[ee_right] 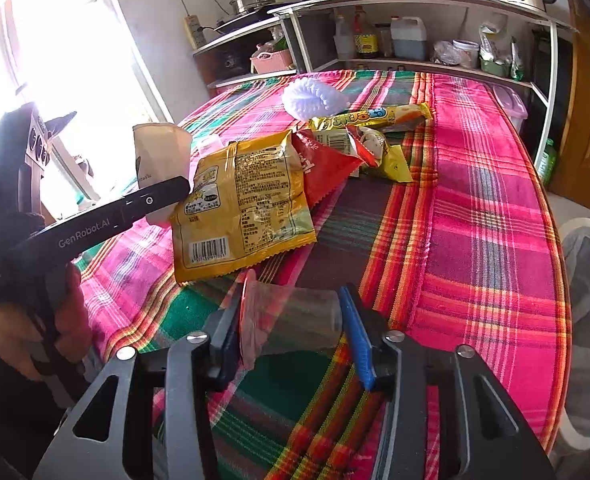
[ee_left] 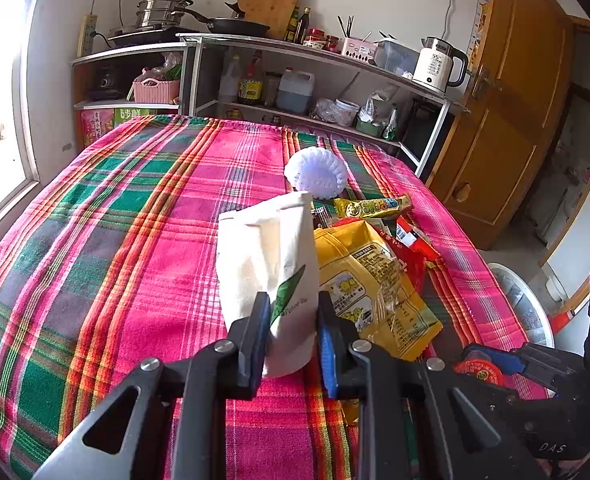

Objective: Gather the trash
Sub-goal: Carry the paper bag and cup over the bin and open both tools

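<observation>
Left wrist: crumpled white paper bag (ee_left: 269, 264) between left tool (ee_left: 291, 320) pads

The tablecloth (ee_left: 115, 240) is woven plaid cloth, matt and ribbed. On it, the white paper bag (ee_left: 267, 264) looks matt and creased; just beside it the yellow snack packet (ee_right: 243, 204) is glossy plastic film — crinkled, catching light. Near the packet lies a clear plastic cup (ee_right: 303, 320), smooth and see-through. Behind them the white foam net (ee_left: 315, 174) looks soft and meshed.
</observation>
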`<action>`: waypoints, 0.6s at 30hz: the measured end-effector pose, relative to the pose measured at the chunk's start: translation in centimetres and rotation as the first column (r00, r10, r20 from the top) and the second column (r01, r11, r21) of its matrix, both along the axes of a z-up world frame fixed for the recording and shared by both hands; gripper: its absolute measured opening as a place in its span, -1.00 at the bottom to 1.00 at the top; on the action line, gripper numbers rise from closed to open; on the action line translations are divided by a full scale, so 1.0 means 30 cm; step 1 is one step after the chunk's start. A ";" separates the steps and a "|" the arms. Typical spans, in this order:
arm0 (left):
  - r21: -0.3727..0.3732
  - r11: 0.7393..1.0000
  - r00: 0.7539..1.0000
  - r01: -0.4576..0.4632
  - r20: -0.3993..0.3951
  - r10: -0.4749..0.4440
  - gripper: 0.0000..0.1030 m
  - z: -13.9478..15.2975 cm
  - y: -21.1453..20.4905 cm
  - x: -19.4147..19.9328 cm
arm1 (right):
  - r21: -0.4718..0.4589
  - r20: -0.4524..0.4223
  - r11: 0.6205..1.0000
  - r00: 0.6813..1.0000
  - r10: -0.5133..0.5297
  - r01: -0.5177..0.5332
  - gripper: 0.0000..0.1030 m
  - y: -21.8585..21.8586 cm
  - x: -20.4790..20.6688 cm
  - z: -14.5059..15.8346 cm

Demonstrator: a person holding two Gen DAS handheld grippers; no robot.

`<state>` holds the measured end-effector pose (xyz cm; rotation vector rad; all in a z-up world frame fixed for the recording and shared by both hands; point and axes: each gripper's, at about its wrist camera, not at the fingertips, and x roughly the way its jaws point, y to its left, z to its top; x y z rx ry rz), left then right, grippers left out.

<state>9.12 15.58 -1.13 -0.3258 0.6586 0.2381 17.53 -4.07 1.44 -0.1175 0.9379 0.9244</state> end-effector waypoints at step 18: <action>0.047 0.999 0.997 0.025 0.072 -0.028 -0.56 0.132 -0.081 -0.073 | 0.059 0.036 0.995 0.996 -0.084 0.082 -0.18 -0.132 -0.034 0.081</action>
